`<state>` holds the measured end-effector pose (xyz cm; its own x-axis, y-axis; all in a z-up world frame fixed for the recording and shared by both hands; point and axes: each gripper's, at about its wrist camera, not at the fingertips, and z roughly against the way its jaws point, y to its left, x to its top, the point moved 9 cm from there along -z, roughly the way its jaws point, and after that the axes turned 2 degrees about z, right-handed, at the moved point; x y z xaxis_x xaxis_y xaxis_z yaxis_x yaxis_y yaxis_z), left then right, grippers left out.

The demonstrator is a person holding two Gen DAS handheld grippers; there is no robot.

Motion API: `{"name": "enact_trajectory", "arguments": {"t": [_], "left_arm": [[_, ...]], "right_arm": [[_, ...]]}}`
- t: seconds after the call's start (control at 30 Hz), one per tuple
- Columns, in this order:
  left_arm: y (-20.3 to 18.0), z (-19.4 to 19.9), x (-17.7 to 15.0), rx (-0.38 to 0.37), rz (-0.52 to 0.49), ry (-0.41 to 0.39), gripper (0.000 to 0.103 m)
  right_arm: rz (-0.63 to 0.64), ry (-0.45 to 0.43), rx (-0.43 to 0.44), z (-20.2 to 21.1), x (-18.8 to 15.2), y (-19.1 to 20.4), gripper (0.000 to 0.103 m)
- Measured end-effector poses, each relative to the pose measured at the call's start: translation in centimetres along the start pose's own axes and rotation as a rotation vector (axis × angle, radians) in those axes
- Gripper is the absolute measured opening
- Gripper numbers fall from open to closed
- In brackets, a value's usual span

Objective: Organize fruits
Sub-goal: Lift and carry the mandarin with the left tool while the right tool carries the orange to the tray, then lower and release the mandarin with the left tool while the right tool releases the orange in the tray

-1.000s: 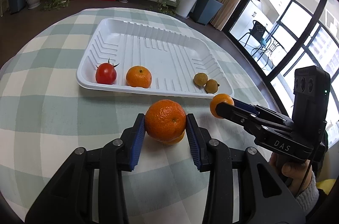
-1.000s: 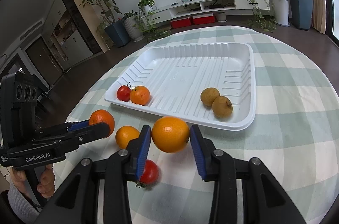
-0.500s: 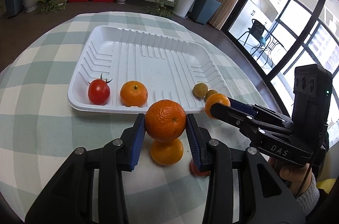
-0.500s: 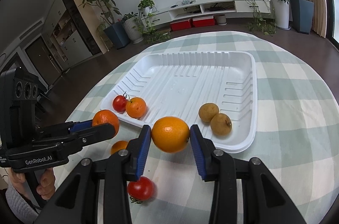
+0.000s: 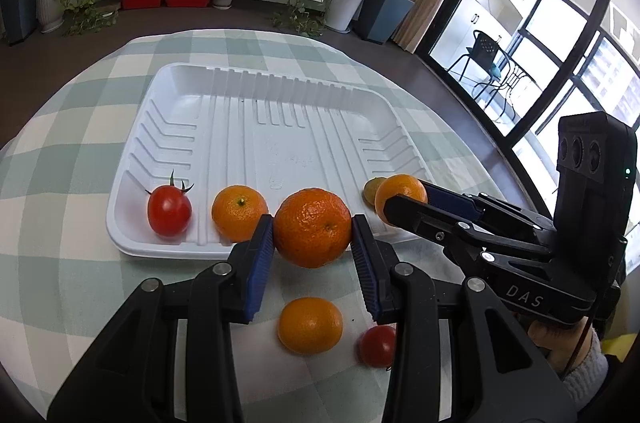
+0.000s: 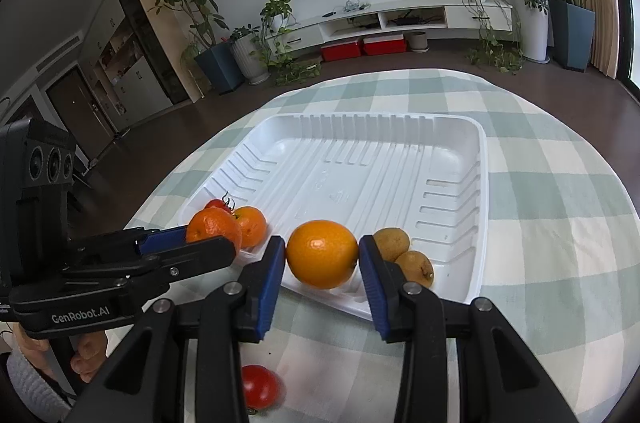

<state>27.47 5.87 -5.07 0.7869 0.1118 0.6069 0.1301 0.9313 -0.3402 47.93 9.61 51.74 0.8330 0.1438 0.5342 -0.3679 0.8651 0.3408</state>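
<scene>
Orange rind fills both pairs of jaws. The left gripper is closed on a pebbled, slightly flattened mandarin, its ribbed blue pads pressing the fruit's sides just at the near rim of the white tray. The right gripper is clamped the same way on a smoother, glossier orange, held over the tray's near edge. Holding each fruit across its widest part looks sensible: round, waxy skins would slip from a grip set higher or lower.

Thin moulded foam or plastic makes up the tray, with raised ribs along floor and walls that should keep round things from rolling. Like sits with like inside it: a shiny cherry tomato with a green stalk and a small mandarin at the near left, two dull brown, rough-skinned fruits at the near right. That suggests the held pieces belong beside the small mandarin.

Not yet sorted, on the checked cloth of the counter, are another mandarin and a second tomato, both nearer than the tray.
</scene>
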Motion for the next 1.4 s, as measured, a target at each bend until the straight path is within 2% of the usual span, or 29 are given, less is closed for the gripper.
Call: {"name": "enact_trajectory", "arguments": {"t": [1.4], "left_arm": [[0.3,-4.3,1.0,0.009,-0.03,0.041,0.036]], "right_arm": [[0.019,0.017,-0.03,-3.4,2.2,-2.2,0.041]]}}
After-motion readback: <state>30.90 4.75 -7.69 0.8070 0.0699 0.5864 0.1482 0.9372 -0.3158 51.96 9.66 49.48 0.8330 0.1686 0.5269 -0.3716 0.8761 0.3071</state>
